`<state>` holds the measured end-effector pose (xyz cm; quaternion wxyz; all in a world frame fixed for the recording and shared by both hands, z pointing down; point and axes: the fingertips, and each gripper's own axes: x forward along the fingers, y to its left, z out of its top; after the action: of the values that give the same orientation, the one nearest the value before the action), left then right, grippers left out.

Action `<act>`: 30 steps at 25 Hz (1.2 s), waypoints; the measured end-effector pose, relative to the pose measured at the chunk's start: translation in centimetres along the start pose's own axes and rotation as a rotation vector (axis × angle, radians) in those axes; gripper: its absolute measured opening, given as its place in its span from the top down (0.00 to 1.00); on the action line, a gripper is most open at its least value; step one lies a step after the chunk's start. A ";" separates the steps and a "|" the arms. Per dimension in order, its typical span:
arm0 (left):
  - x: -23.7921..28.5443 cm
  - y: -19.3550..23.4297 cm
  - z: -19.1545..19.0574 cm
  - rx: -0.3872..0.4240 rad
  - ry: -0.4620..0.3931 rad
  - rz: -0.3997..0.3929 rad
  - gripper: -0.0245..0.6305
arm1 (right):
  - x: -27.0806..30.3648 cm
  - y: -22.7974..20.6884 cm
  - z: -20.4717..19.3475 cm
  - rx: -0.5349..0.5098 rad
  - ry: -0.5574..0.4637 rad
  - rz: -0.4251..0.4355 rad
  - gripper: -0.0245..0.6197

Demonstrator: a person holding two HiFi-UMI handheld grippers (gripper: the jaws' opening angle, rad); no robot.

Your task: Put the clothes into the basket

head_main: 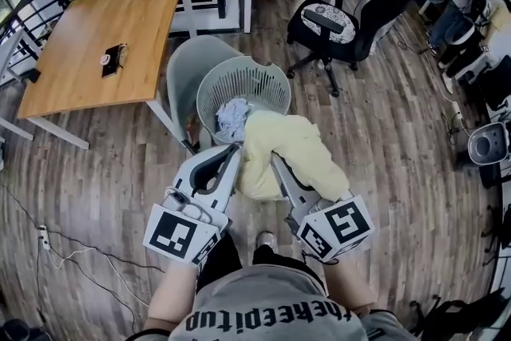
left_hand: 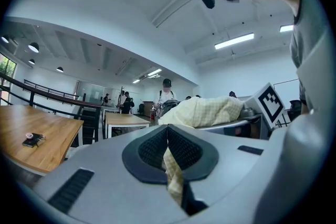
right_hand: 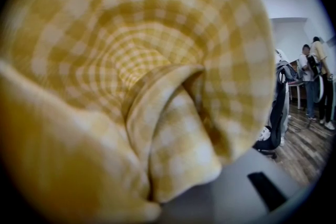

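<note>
soft yellow checked cloth [head_main: 287,152] beside round slatted basket [head_main: 267,84]
left tool [head_main: 234,149] pinches a thin fold; right tool [head_main: 276,164] grips a bunched wad.

Upside-down print on shirt [head_main: 271,293], "thekeepitup"

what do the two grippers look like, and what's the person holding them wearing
Both the left gripper and right gripper have light grey, wedge-shaped plastic bodies. Each carries a white cube printed with black square markers. The left gripper's pads are dark grey and ribbed. The person wears a grey short-sleeved T-shirt with black lettering.
</note>
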<state>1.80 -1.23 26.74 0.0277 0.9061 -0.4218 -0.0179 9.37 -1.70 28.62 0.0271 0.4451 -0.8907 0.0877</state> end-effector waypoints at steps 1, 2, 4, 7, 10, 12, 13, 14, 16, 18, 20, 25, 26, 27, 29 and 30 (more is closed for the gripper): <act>0.0 0.6 0.0 -0.002 0.002 -0.007 0.94 | 0.5 0.1 0.0 0.000 0.001 -0.007 0.78; 0.1 1.1 0.1 -0.003 0.003 -0.014 0.94 | 1.0 0.3 0.1 0.002 0.001 -0.014 0.78; 0.2 2.1 0.1 -0.003 0.005 -0.028 0.94 | 1.8 0.5 0.3 0.005 -0.001 -0.028 0.78; 0.3 3.5 0.1 -0.005 0.010 -0.049 0.94 | 3.0 0.7 0.4 0.008 -0.004 -0.052 0.78; 0.5 4.6 0.2 -0.004 0.014 -0.074 0.94 | 3.9 0.9 0.6 0.013 -0.008 -0.078 0.78; 0.7 5.2 0.3 -0.004 0.016 -0.092 0.94 | 4.4 1.0 0.6 0.017 -0.009 -0.098 0.78; 0.7 5.5 0.3 -0.005 0.017 -0.102 0.94 | 4.7 1.1 0.7 0.018 -0.011 -0.109 0.78; 0.7 5.8 0.4 -0.006 0.017 -0.112 0.94 | 4.9 1.2 0.8 0.020 -0.013 -0.120 0.78; 0.8 6.4 0.4 -0.008 0.019 -0.131 0.94 | 5.3 1.3 0.9 0.021 -0.018 -0.141 0.78; 0.9 6.8 0.3 -0.010 0.019 -0.150 0.94 | 5.6 1.4 0.9 0.023 -0.022 -0.162 0.78; 0.9 7.2 0.3 -0.010 0.022 -0.171 0.94 | 5.9 1.6 0.9 0.026 -0.025 -0.183 0.78; 0.7 8.1 0.1 -0.014 0.026 -0.219 0.94 | 6.3 2.1 0.6 0.035 -0.024 -0.235 0.78; 0.6 8.3 0.0 -0.015 0.027 -0.228 0.94 | 6.4 2.3 0.5 0.035 -0.026 -0.245 0.78; 0.5 8.4 0.0 -0.016 0.028 -0.238 0.94 | 6.5 2.5 0.5 0.036 -0.027 -0.255 0.78; 0.3 8.8 -0.1 -0.017 0.029 -0.256 0.94 | 6.7 2.8 0.4 0.038 -0.029 -0.274 0.78; 0.3 8.9 -0.2 -0.017 0.029 -0.263 0.94 | 6.7 3.0 0.3 0.039 -0.030 -0.283 0.78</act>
<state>-4.85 -7.16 27.50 0.0389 0.9535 -0.2986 -0.0120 2.95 -5.32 28.77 0.0172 0.5680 -0.8175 0.0933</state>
